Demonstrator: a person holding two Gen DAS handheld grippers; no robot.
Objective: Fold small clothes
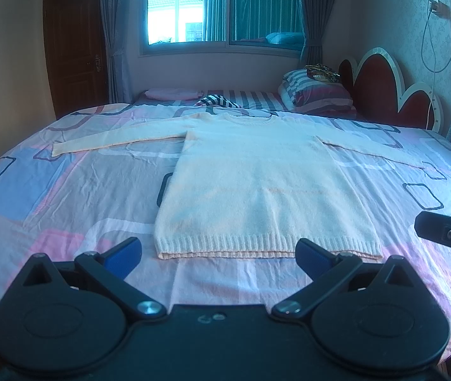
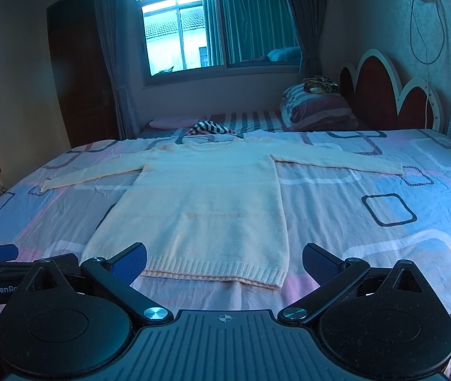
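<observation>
Sweater (image 1: 257,184) spread flat on bed (image 1: 67,197), front up, both sleeves stretched out to the sides, hem (image 1: 266,246) nearest to the tools; probably laid so to make each fold line easy to reach. Left gripper (image 1: 218,255) released, jaws wide apart, hovering just before the hem, gripping nothing. Right gripper (image 2: 224,262) also released and empty, near the hem's right corner. No fold made yet. Next likely: taking a sleeve or a hem corner

The bed (image 1: 67,197) wears a creased sheet of pink, blue and white squares. A cream sweater (image 1: 257,184) lies flat at its middle — sleeves spread, hem toward the near edge. Striped pillows (image 1: 317,92) sit at the far right corner.
</observation>
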